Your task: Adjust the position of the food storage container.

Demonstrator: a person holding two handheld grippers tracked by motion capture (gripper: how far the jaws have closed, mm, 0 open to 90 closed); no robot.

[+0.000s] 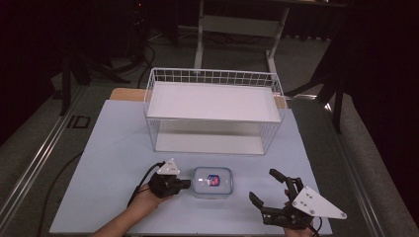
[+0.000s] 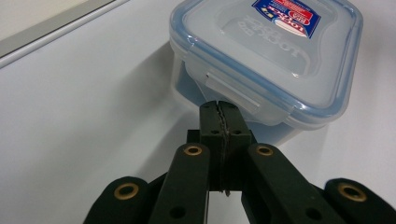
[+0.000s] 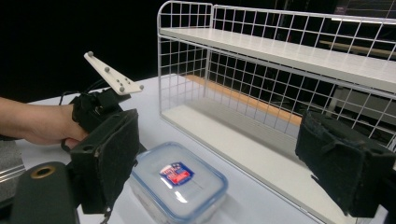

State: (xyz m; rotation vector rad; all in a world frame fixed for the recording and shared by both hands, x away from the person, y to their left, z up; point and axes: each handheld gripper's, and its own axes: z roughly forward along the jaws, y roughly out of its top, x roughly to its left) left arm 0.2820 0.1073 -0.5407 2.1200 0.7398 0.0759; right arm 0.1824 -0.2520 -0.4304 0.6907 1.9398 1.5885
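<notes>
A clear plastic box (image 1: 212, 181) with a blue-rimmed lid and a red and blue label lies on the pale table near the front. My left gripper (image 1: 186, 184) is just left of it and shut with nothing between its jaws. In the left gripper view the closed tips (image 2: 219, 107) sit right at the side latch of the box (image 2: 271, 51); I cannot tell if they touch. To the right of the box, my right gripper (image 1: 262, 184) stands wide open and empty. Its view looks between its black pads (image 3: 109, 154) at the box (image 3: 180, 184) and the left gripper (image 3: 100, 109).
A white wire shelf rack (image 1: 212, 106) with two tiers stands behind the box at the table's middle back; it also rises on the right of the right gripper view (image 3: 280, 51). A black cable (image 1: 143, 180) trails from the left gripper. Dark floor surrounds the table (image 1: 113, 148).
</notes>
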